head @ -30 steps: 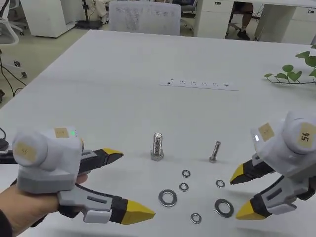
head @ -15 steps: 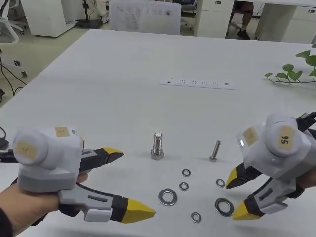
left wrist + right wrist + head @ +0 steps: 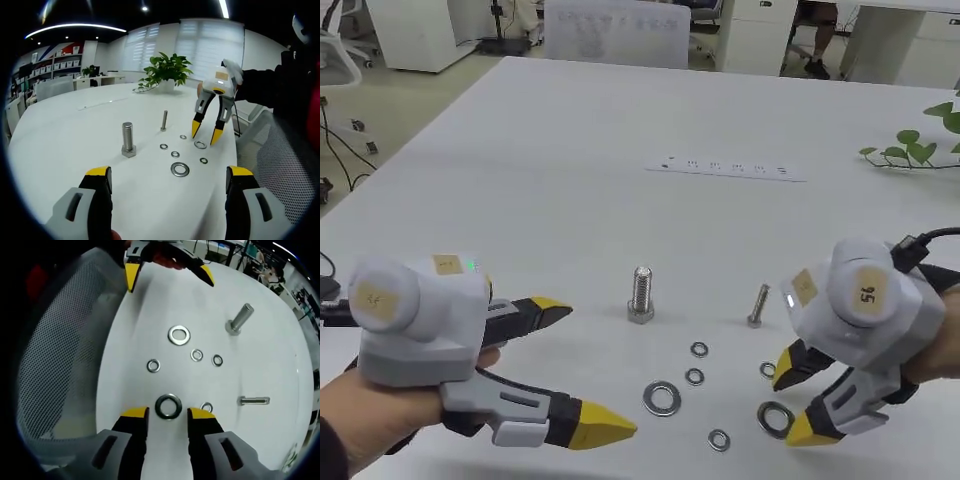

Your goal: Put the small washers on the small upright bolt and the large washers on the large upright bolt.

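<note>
On the white table the large bolt (image 3: 641, 293) and the thinner small bolt (image 3: 759, 305) stand upright. In front of them lie several small washers, among them one (image 3: 699, 349) near the large bolt, and two large washers (image 3: 662, 398) (image 3: 775, 418). My right gripper (image 3: 790, 402) is open and hangs low over the right-hand large washer (image 3: 158, 407), which lies just ahead of the gap between its yellow tips (image 3: 168, 415). My left gripper (image 3: 585, 370) is open and holds nothing, left of the washers; its own view faces the large bolt (image 3: 128, 140) and the right gripper (image 3: 206, 134).
A white power strip (image 3: 725, 168) lies mid-table beyond the bolts. A potted plant (image 3: 910, 150) trails in at the far right. A grey chair (image 3: 615, 35) stands at the far edge. A mesh chair (image 3: 55, 365) sits beside the near table edge.
My right gripper has moved left and down, closing in on the right-hand large washer. The left gripper, bolts and washers have stayed put.
</note>
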Tool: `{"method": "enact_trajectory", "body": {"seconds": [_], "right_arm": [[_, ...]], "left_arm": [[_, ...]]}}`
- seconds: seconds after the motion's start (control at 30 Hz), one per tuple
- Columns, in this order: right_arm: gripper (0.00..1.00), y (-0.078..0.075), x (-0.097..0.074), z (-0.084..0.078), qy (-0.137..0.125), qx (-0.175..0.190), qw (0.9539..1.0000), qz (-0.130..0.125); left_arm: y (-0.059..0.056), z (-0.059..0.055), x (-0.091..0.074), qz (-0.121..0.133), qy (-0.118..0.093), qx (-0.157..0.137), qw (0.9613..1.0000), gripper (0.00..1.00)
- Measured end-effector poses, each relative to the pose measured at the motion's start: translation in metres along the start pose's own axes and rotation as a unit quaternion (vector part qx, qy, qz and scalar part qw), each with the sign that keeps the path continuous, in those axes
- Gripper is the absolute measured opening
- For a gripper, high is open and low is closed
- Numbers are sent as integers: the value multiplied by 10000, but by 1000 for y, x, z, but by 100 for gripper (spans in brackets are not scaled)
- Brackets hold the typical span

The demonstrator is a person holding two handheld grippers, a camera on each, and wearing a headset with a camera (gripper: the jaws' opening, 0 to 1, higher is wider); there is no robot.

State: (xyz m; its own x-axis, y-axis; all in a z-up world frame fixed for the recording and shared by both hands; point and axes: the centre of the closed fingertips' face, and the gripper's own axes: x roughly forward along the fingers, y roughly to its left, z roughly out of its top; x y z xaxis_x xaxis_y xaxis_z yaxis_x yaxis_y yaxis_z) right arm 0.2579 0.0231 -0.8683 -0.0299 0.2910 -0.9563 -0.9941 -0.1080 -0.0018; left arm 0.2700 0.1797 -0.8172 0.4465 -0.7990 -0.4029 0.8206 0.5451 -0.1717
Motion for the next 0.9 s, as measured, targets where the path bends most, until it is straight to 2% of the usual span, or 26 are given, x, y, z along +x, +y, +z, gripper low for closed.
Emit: {"method": "enact_trajectory", "body": {"seconds": [0.57,0.9], "right_arm": [[29,1,7,-4,226,-62,9997,24],[28,0,9,-2,243,-63,9997,-7]], "left_arm": [[0,1,0,-1,-51,-2,10000,95],[-1,2,1,-5,-78,-13,10000,95]]}}
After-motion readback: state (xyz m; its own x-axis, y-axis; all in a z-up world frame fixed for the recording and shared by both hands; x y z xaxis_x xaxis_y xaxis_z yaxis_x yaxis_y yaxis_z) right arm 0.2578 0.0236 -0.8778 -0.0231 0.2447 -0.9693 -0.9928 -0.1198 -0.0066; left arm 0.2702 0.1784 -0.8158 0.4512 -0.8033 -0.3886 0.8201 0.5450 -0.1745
